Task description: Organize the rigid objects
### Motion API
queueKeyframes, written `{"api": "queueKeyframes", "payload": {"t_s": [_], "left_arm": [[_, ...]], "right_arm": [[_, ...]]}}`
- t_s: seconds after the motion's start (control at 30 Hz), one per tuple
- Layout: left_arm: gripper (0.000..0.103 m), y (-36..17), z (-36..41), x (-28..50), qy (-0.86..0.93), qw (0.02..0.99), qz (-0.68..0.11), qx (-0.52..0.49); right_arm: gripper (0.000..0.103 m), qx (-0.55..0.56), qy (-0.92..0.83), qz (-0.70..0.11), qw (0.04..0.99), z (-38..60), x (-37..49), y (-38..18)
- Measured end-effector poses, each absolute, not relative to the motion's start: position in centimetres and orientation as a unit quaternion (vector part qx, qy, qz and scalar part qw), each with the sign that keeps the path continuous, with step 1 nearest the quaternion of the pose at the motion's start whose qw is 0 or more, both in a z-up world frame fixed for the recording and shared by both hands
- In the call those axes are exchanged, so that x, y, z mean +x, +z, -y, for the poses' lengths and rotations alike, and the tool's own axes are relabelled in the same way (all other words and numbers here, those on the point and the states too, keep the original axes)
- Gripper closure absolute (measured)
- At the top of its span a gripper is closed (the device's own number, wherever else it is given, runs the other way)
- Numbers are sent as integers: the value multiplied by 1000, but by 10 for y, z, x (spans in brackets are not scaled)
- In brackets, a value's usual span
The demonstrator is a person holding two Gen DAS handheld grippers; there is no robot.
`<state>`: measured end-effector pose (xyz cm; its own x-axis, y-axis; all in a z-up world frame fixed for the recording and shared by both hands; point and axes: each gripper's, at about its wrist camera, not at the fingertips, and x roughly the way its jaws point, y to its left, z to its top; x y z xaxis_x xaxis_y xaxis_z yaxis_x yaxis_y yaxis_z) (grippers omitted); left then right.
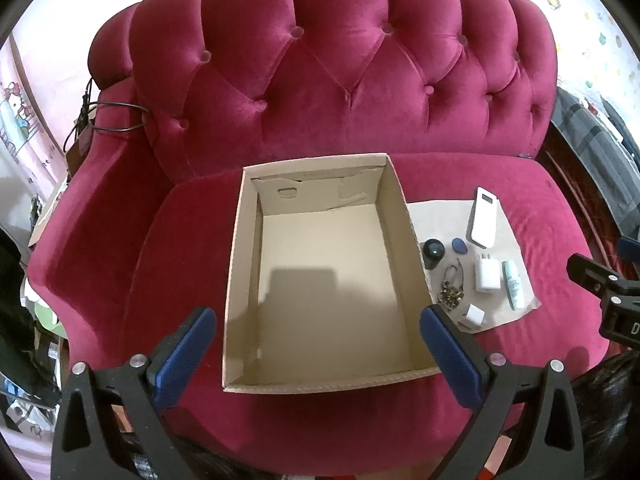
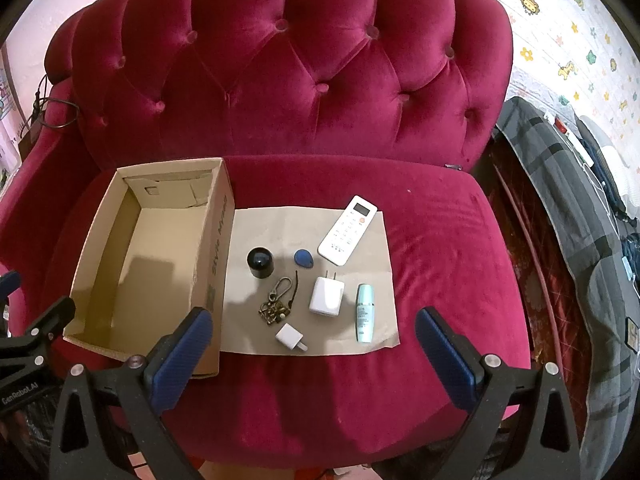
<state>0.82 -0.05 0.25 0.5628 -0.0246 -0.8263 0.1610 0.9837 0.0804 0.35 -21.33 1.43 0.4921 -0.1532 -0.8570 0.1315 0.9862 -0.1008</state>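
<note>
An open cardboard box point(image 2: 120, 240) sits on the seat cushion of a crimson tufted velvet sofa point(image 2: 280, 80), its far wall close to the backrest and its near edge short of the cushion's front, leaving a strip of bare velvet before it. Just right of the box lies a flat sheet of brown paper point(image 2: 280, 224), one side against the box wall; beyond the sheet's right edge the cushion runs clear to the sofa's end. On the sheet, well spaced: a white remote control point(image 2: 347, 230) at the far right corner, a blue oval key fob point(image 2: 303, 257), a black cylindrical cap-like object point(image 2: 260, 262) nearest the box, a brass-coloured keyring with carabiner point(image 2: 277, 304), a large white plug adapter point(image 2: 327, 295) with prongs pointing away, a small white charger cube point(image 2: 289, 337) at the near edge, and a pale teal tube point(image 2: 364, 312) lying lengthwise; its printing is too small to read. The box's outer side carries dark lettering seen sideways, not clearly legible. The left gripper point(image 1: 318, 344) hovers above the box's near end, jaws spread wide and holding nothing; "GenRobot.AI" shows on its body in the right wrist view. The right gripper point(image 2: 314, 344) hangs over the sheet's near edge, jaws likewise wide apart and empty, touching nothing.
</note>
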Motion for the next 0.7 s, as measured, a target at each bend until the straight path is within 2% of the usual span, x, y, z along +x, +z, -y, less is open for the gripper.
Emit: {"api": "queueKeyframes", "payload": {"t_s": [0.4, 0.7], "left_arm": [[0, 0, -19, 30, -52, 882, -462, 72], [0, -25, -49, 74, -46, 874, -478, 74]], "right_arm": [[0, -18, -81, -481, 873, 211, 14, 11], [0, -16, -84, -494, 865, 217, 30, -13]]}}
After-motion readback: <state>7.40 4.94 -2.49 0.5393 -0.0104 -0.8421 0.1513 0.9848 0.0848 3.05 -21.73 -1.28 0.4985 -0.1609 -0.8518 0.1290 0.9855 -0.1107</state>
